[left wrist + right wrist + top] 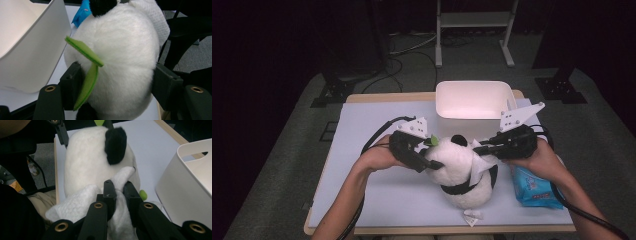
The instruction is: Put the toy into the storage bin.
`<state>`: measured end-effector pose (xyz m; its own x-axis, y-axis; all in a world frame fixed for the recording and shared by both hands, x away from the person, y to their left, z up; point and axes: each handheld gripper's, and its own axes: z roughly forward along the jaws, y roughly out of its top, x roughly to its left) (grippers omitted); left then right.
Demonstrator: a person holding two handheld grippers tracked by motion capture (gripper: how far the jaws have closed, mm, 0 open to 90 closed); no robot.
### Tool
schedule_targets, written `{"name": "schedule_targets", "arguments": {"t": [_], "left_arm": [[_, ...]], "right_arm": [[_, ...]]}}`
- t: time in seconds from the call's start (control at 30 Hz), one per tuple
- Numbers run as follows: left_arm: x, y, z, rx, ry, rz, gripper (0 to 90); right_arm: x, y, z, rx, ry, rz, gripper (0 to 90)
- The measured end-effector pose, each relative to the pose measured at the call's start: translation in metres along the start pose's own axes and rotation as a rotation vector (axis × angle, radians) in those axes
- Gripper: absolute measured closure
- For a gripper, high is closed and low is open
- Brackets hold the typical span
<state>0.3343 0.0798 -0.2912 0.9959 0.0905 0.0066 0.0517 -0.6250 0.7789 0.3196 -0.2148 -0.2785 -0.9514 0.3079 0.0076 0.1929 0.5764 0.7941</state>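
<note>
A black-and-white panda plush [462,172] sits upright in the middle of the white mat. My left gripper [435,152] is shut on its head from the left; in the left gripper view both pads press into the white fur [125,50], one beside a green felt leaf [86,51]. My right gripper [480,149] comes in from the right, shut on a white cloth [484,162] that lies against the panda's head. In the right gripper view the jaws [118,186] pinch the cloth [80,201] just below the panda's black ear [115,143].
A white plastic bin [472,100] stands at the table's far edge, close behind the panda. A blue wipes pack [534,187] lies under my right forearm. A small crumpled white piece [472,216] lies in front of the panda. The table's wooden edge [437,230] runs close below.
</note>
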Motion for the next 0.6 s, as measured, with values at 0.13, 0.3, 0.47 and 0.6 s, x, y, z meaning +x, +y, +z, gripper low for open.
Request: {"name": "schedule_targets", "arguments": {"t": [0.13, 0.3, 0.47, 0.6], "left_arm": [[-0.001, 0.005, 0.007, -0.005, -0.015, 0.01, 33.4], [-0.001, 0.005, 0.013, -0.007, -0.028, 0.008, 31.0], [0.0, 0.003, 0.015, -0.029, -0.026, 0.006, 23.5], [0.0, 0.002, 0.014, -0.03, -0.025, -0.007, 17.4]], "right_arm": [[0.001, 0.004, -0.004, 0.001, 0.001, -0.007, 82.1], [0.001, 0.0, -0.001, 0.058, -0.004, -0.009, 82.1], [0.0, -0.008, 0.001, 0.067, -0.001, 0.003, 82.2], [0.001, -0.009, 0.001, 0.078, -0.001, -0.002, 82.2]]}}
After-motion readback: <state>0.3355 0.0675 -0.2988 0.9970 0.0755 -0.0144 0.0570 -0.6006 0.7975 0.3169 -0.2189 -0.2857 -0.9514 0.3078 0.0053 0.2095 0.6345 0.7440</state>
